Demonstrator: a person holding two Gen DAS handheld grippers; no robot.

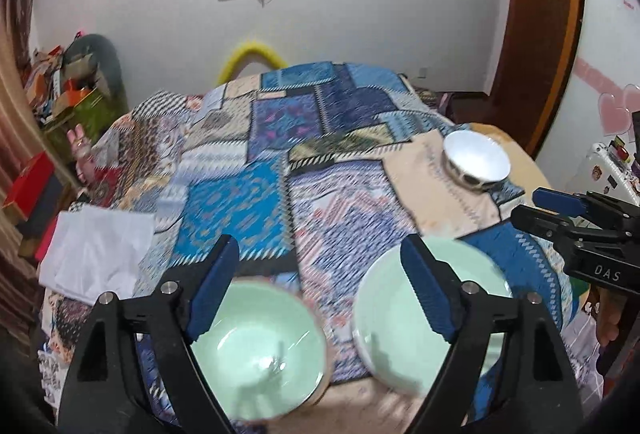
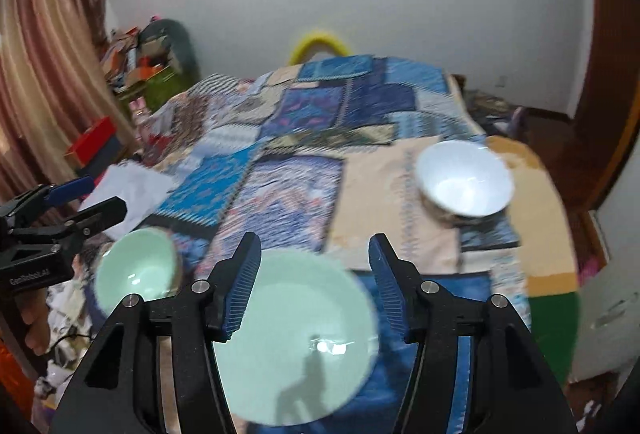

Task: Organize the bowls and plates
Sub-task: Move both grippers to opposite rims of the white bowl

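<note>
A pale green bowl (image 1: 260,346) and a pale green plate (image 1: 404,326) lie side by side on the patchwork cloth near me. A white bowl (image 1: 476,156) stands farther off to the right. My left gripper (image 1: 320,266) is open and empty, above the gap between green bowl and plate. My right gripper (image 2: 314,262) is open and empty, over the green plate (image 2: 296,346). The right wrist view also shows the green bowl (image 2: 134,270), the white bowl (image 2: 464,180), and the left gripper (image 2: 86,196) at the left.
The patchwork cloth (image 1: 280,162) covers the whole surface. A white folded cloth (image 1: 96,250) lies at its left edge. Boxes and clutter (image 1: 72,82) stand at the far left. The right gripper (image 1: 560,210) shows at the right edge.
</note>
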